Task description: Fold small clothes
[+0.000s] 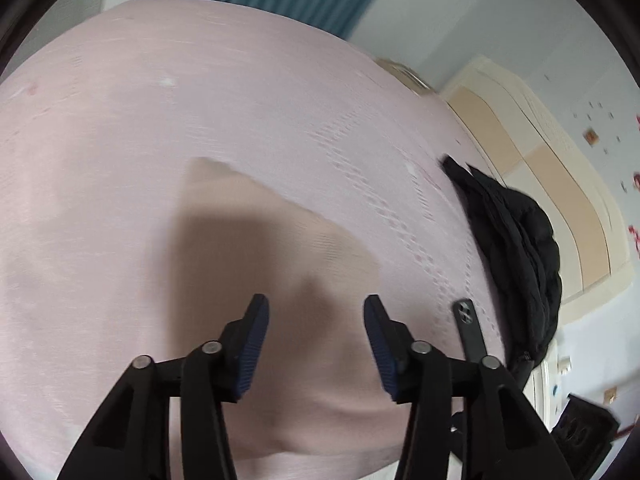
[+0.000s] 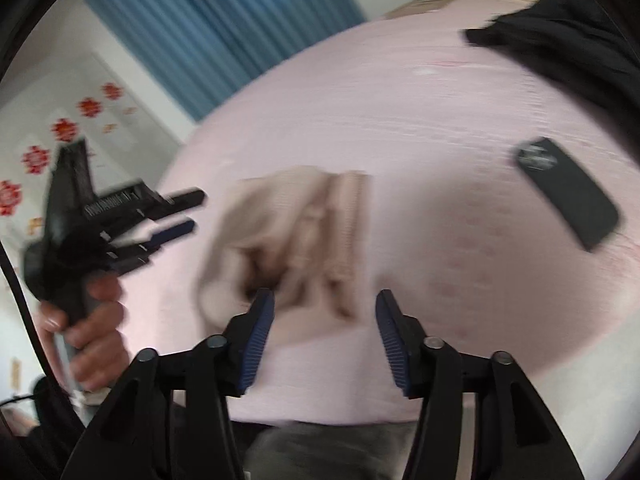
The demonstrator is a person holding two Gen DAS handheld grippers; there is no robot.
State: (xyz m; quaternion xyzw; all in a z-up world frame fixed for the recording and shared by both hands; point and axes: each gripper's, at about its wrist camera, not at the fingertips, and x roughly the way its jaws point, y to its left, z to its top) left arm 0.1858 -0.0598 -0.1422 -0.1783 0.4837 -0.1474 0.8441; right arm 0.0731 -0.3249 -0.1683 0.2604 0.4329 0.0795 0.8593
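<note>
A small beige garment [image 1: 256, 208] lies on the pink bedspread [image 1: 120, 120], partly in shadow. My left gripper [image 1: 316, 320] hovers over its near part, open, with nothing pinched between the blue pads. In the right wrist view the same garment [image 2: 296, 232] lies crumpled and blurred in the middle of the bed. My right gripper [image 2: 324, 312] is open just in front of its near edge, pads apart and not pressing on cloth. The left gripper [image 2: 182, 216] shows there too, held in a hand [image 2: 96, 320] left of the garment, its jaws apart and empty.
A black phone [image 2: 568, 192] lies on the bedspread right of the garment, also seen as the phone [image 1: 470, 328]. A black padded jacket [image 1: 516, 248] lies at the bed's right edge. Blue curtain [image 2: 220, 32] hangs beyond the bed. A cream cabinet [image 1: 540, 160] stands at the right.
</note>
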